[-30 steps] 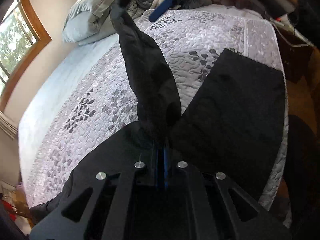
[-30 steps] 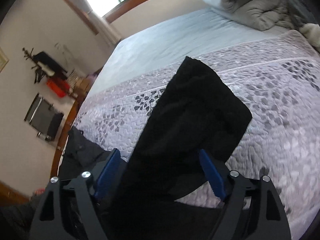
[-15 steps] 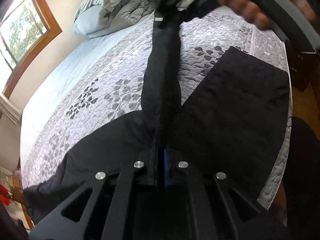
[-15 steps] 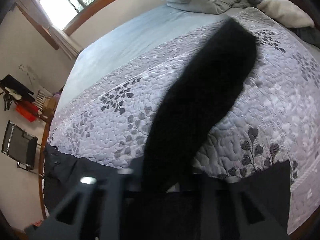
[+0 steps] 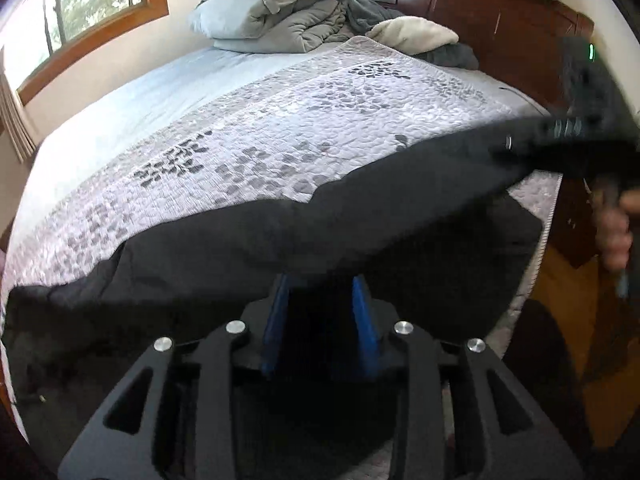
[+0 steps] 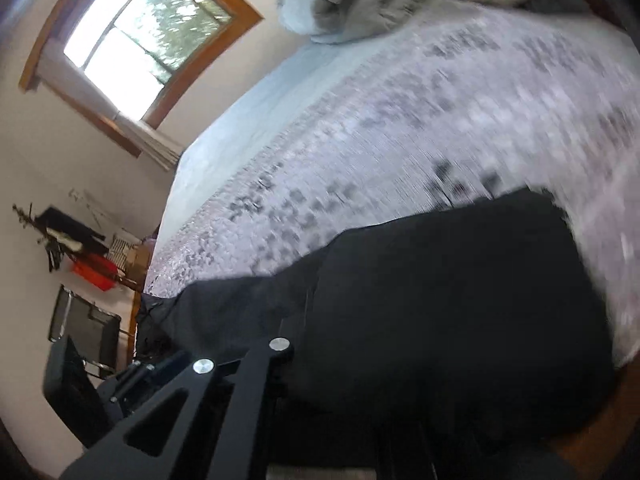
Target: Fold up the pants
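The black pants lie along the near edge of the bed, right in front of both tools. One leg now lies over the other, so I judge that the lengthwise fold is almost finished and the cloth is being let down.

The left tool has its blue fingers a little apart; its jaws have just been opening. The dark cloth runs across just ahead of the tips, and I cannot see the pads press on it, so to me it looks released.

The right tool comes in from the far right of the left one. It is shut, and the raised edge of the pants runs up toward it. Most likely it pinches the hem, but the blur does not let me confirm this.

Next, I think the right tool must lay its end down flat on the lower leg and let go. After that both tools should take the leg ends and bring them to the waist.

In the right wrist view the tool's own tips are lost against the black cloth. The whole picture there is smeared. The waist end hangs off the bed at the left, partly cut off. The person's hand is only a blur.
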`<state>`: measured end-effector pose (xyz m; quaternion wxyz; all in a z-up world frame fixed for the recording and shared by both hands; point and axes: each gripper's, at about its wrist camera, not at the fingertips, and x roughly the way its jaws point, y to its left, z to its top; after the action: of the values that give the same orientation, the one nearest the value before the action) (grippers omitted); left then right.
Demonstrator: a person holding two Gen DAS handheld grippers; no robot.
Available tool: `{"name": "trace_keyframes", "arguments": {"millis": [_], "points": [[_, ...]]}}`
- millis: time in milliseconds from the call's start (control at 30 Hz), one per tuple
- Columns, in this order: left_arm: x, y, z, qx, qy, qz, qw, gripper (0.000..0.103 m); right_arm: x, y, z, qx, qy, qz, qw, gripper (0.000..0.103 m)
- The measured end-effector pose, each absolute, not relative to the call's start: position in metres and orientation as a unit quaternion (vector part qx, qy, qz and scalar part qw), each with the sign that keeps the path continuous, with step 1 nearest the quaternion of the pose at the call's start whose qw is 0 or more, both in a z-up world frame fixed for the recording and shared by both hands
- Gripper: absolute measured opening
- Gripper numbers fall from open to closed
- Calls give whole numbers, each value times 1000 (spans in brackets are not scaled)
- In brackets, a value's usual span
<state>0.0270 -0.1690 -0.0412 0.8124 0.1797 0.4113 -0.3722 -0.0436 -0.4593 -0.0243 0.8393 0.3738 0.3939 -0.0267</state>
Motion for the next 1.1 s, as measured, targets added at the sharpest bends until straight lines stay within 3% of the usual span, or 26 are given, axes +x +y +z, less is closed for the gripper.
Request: {"name": "trace_keyframes", "arguments": {"millis": [267,333,367,400,633,767,1100], "points": [[-14,-162,-48,165,446,-392,787,34,-56,-477,-95,428,429,-44,794,3],[-9,-151,-52,151,465,-377,787,44,-54,-473,-103,423,437,-46,793,3],[-3,-145,-53,141,475,-364,789,57,-55,-471,-105,417,439,-48,794,3],[3,-139,-55,128,483,-350,792,63,-54,-469,-105,414,441,-49,795,3],[56,-99,-64,6,559,-280,780,72,-64,-471,-101,413,435,-43,799,3],[89,-87,-65,-36,586,-218,779,85,-66,-471,-102,412,436,-41,799,3],[133,-65,-84,-191,648,-153,721,86,-63,-470,-105,406,441,-37,800,3]]}}
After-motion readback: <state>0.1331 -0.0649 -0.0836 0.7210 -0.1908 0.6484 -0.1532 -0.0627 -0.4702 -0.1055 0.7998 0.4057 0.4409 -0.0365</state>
